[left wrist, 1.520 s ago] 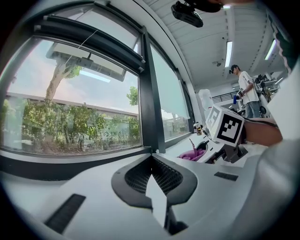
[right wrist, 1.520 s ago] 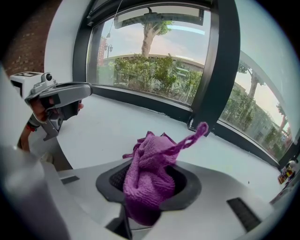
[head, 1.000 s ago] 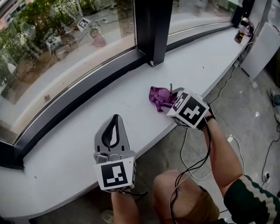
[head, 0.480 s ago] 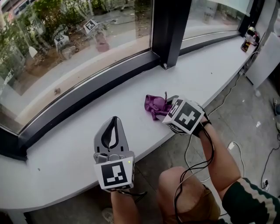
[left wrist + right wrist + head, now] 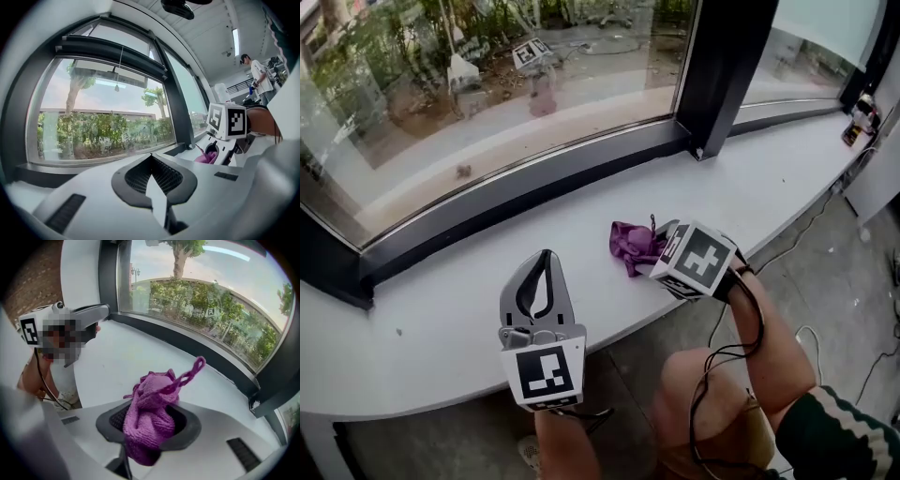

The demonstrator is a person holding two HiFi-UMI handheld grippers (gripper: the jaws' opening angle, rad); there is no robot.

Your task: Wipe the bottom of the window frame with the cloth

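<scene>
1. The curved window pane point(image 5: 487, 84) is filling the top of the head view, and trees are showing behind it.
2. The white sill point(image 5: 441, 300) is running under the pane from left to right, and both grippers are hovering over it.
3. The bottom of the window frame point(image 5: 525, 192), a dark rail, is lying between the pane and the sill. A dark upright post point(image 5: 722, 66) is standing on the sill at the right end of the rail.
4. The left gripper point(image 5: 546, 258) is pointing toward the window above the near part of the sill. Its jaws are pressing together at the tips, with nothing between them.
5. The right gripper point(image 5: 661, 232) is pointing to the left, near the front edge of the sill. Its jaws are pinching the purple cloth point(image 5: 633, 244).
6. The cloth is bunching into a lump between the pads, and a thin loop is sticking up from it. It is hanging low over the sill, well apart from the dark rail; I cannot tell if it is touching the sill.
</scene>
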